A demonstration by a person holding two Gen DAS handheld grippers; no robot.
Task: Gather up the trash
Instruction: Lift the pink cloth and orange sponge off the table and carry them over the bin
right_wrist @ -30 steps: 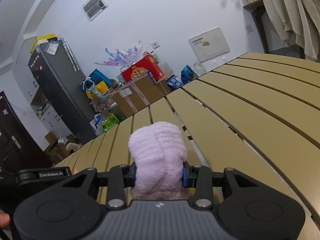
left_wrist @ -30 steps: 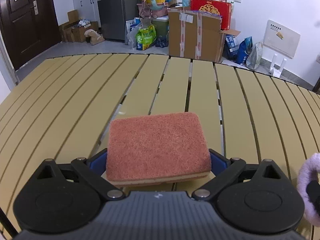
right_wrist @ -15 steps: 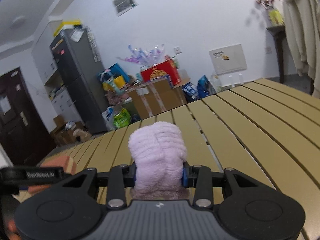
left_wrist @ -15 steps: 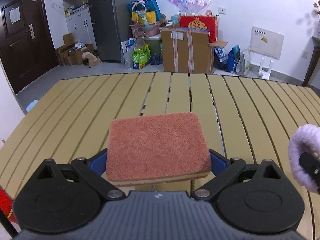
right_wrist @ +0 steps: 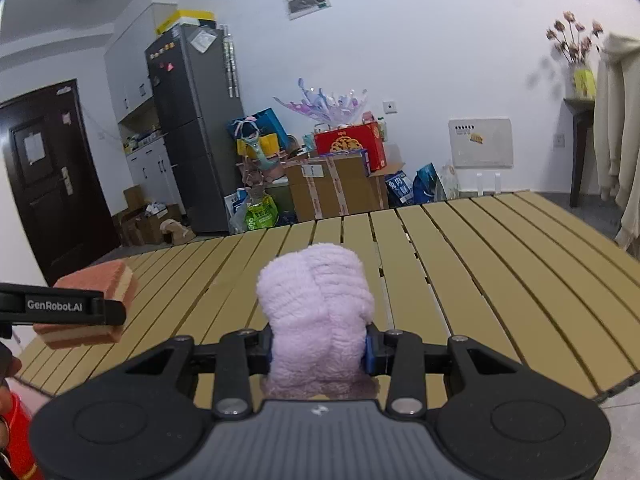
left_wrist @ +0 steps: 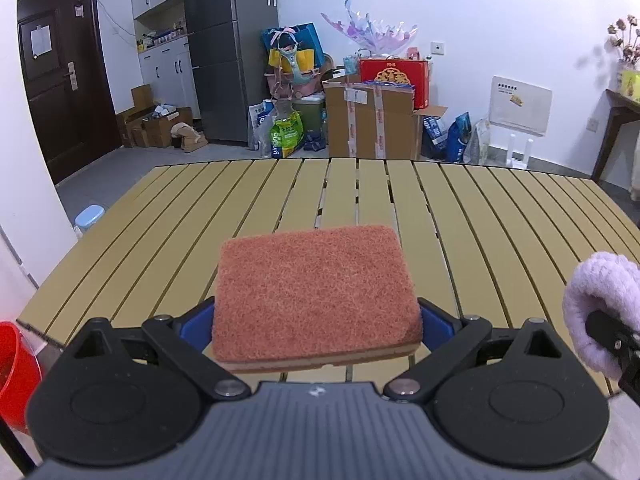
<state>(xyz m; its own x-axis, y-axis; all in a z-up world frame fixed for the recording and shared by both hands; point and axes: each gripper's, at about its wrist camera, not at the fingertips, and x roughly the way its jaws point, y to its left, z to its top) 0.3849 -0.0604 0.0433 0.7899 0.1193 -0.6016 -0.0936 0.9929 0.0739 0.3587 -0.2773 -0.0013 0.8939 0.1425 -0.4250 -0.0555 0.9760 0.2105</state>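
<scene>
The left claw (left_wrist: 316,320) pinches a flat rectangular scouring sponge, rust-orange pad on top and pale yellow foam beneath (left_wrist: 316,292), by its two short sides, so the pad lies level and cannot droop or slip while it is carried clear above the yellow slatted bench (left_wrist: 500,216). The right claw (right_wrist: 318,350) is pressed together on a bunched, fluffy pale lilac cloth (right_wrist: 314,304), squeezed at the waist so the loose pile bulges upward rather than trailing. Both pieces hang in the air over the near edge of the bench, not resting on it, with the sponge to the left of the cloth. A red plastic bucket (left_wrist: 16,368) stands low at the near left, below the bench edge; it looks like the likely drop point, which would explain holding both items near that side.
</scene>
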